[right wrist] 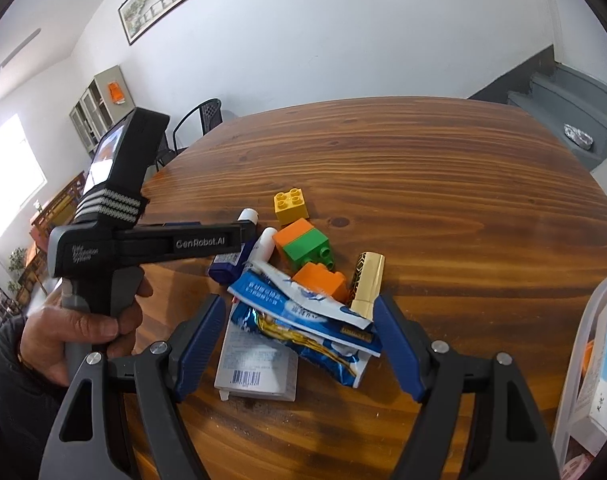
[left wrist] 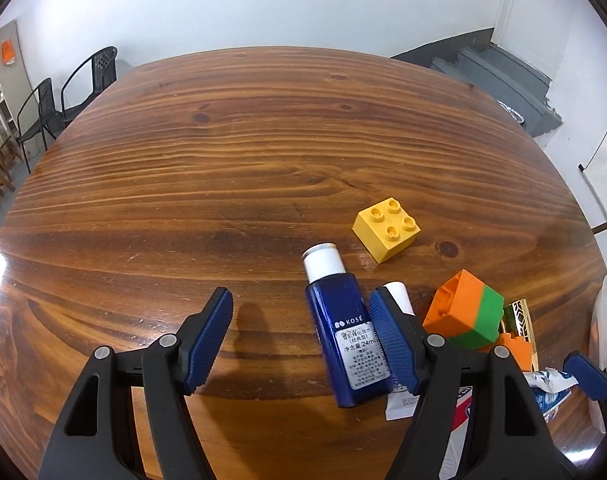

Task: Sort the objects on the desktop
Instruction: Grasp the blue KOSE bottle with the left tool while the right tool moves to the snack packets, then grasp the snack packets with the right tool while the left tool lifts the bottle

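Table [right wrist: 423,168]: nearly everything was unsorted, heaped near centre.
Bin [right wrist: 583,360]: near right edge, held boxes already.
Left gripper [left wrist: 303,336]: jaws apart, straddling the blue bottle [left wrist: 343,340], no clamp.
Right gripper [right wrist: 299,340]: jaws apart over the toothpaste [right wrist: 303,308].
Bricks [right wrist: 303,246]: untouched, farther back.

The left gripper [left wrist: 301,338] tilts steeply downward with its jaws spread wide, nothing pressed between the pads. The right gripper [right wrist: 299,344] slants down, jaws also apart. A hand [right wrist: 69,332] in a dark sleeve grips the left gripper's handle.
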`<state>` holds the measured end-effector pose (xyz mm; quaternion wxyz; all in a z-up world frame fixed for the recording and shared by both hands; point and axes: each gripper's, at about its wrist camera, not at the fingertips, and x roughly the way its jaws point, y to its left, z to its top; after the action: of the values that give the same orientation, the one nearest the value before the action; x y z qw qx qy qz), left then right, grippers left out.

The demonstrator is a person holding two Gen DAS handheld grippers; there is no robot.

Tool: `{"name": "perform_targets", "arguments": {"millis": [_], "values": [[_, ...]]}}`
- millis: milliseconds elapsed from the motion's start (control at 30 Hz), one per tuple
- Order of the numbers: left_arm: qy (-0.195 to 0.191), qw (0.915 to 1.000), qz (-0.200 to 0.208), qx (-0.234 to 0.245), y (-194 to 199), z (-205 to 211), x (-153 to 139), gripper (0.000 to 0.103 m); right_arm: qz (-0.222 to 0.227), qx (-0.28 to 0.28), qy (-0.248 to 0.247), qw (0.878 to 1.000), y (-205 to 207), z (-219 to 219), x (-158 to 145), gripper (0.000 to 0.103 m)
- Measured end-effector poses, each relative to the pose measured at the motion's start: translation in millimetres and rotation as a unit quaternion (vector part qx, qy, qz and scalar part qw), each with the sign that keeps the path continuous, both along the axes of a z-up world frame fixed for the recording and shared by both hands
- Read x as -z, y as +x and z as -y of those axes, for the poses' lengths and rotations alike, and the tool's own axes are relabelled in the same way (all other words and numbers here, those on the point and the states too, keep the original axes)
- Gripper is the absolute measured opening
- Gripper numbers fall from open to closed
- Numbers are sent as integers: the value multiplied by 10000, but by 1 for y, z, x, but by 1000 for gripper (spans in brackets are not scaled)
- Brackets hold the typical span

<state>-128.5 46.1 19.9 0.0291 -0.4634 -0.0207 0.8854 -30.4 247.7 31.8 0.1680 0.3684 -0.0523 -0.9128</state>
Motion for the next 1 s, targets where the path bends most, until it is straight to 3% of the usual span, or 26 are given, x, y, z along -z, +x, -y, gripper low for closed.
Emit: {"name": "perform_targets", "arguments": {"millis": [267,467,533,600,633,767,1000], "values": [[-222,9996,39,176,-1,-1,-2,74,126,-679,-161,9975,6,14,2,79],[-312,9993,12,184,1,-4,-2,74,10,-216,15,9998,1,11,5,79],[-195,9996,37,191,1,-5,-1,66,-27,33,-34,10000,-2,6,5,79],[128,9993,193,291,0,-5,2,46,-169,247,80,9995,-2,7,2,79],[218,9989,267,313,0,-6,4,42,-228,307,126,9992,-2,9,2,79],[-26,9992,213,330,2,-13,6,38,-324,407,252,9983,-3,18,1,72],[82,9993,217,291,2,-12,6,34,-171,412,482,9978,-16,32,13,61]]}}
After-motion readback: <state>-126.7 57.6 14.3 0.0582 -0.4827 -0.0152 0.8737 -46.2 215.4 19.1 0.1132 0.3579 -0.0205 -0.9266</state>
